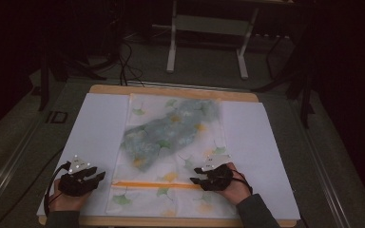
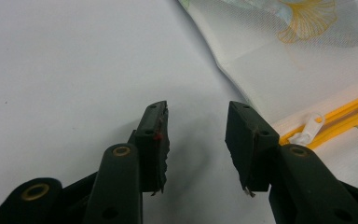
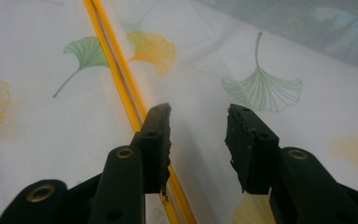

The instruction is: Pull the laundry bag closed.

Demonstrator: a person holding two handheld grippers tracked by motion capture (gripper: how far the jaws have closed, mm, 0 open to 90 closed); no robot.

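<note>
A white mesh bag printed with green and yellow ginkgo leaves lies flat in the middle of the table, a grey-blue cloth showing through it. An orange zipper crosses its near end; its white pull sits at the bag's left edge. My left gripper rests open on the white sheet just left of that pull, with nothing between its jaws. My right gripper hovers open over the bag by the zipper, nothing between its jaws.
A white sheet covers a wooden board under the bag. A white metal frame stands on the floor beyond the table. Cables lie on the floor at the back left. Dark surroundings ring the table.
</note>
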